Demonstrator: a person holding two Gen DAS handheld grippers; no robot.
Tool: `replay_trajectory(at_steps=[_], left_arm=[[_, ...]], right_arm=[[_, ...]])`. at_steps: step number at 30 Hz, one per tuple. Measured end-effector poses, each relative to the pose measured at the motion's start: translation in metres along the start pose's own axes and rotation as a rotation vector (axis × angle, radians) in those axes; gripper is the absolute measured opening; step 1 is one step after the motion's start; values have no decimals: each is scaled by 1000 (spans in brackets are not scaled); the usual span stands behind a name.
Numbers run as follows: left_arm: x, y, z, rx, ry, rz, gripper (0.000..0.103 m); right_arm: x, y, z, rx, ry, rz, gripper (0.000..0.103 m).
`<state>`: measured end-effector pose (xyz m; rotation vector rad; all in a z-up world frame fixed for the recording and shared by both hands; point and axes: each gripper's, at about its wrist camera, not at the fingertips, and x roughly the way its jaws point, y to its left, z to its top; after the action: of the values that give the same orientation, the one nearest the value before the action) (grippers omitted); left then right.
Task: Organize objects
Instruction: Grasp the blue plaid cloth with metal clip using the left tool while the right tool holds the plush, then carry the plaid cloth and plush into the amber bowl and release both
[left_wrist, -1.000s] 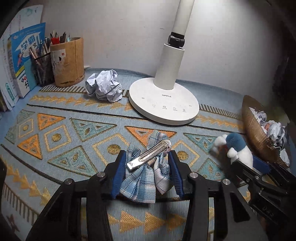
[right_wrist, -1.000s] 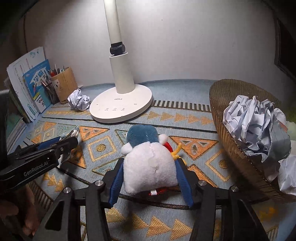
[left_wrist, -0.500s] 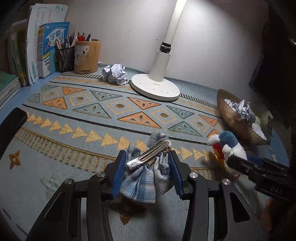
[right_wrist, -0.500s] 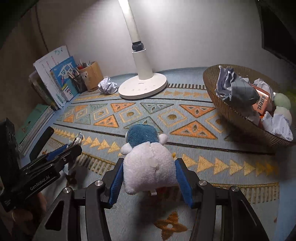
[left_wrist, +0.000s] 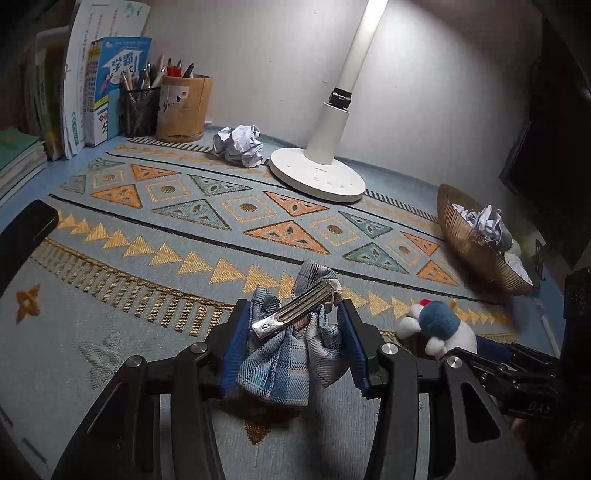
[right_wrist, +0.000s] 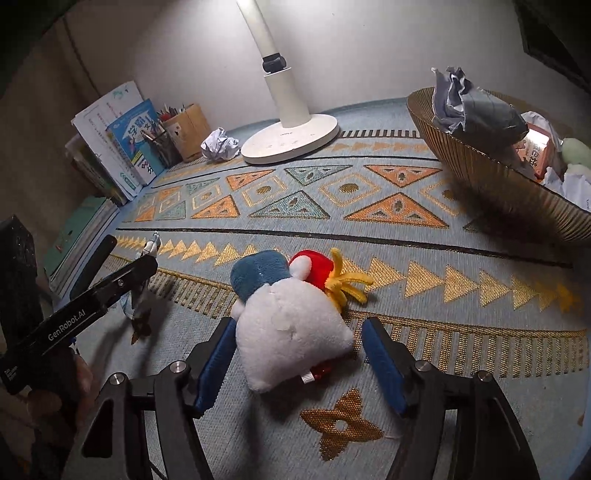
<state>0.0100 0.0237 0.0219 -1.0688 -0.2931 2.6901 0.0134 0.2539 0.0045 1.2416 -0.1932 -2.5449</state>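
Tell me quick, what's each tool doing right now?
Left tool: closed on the blue plaid fabric bow with a metal hair clip.
Right tool: just opened; the white and blue plush toy lies loose between its fingers.

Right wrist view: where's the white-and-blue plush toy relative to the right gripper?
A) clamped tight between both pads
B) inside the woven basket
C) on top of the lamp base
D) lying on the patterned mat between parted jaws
D: the white-and-blue plush toy lies on the patterned mat inside the right gripper, whose jaws have just been opening, with a clear gap at the right blue pad.
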Motion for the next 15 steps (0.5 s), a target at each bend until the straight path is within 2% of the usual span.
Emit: replay_trajectory(at_steps=[10, 15], left_arm=[[1, -1, 0, 9, 7, -8, 45], [1, -1, 0, 9, 7, -9, 45]], right_arm=[[4, 36, -8, -193, -38, -156, 68], [5, 38, -8, -210, -44, -175, 68]])
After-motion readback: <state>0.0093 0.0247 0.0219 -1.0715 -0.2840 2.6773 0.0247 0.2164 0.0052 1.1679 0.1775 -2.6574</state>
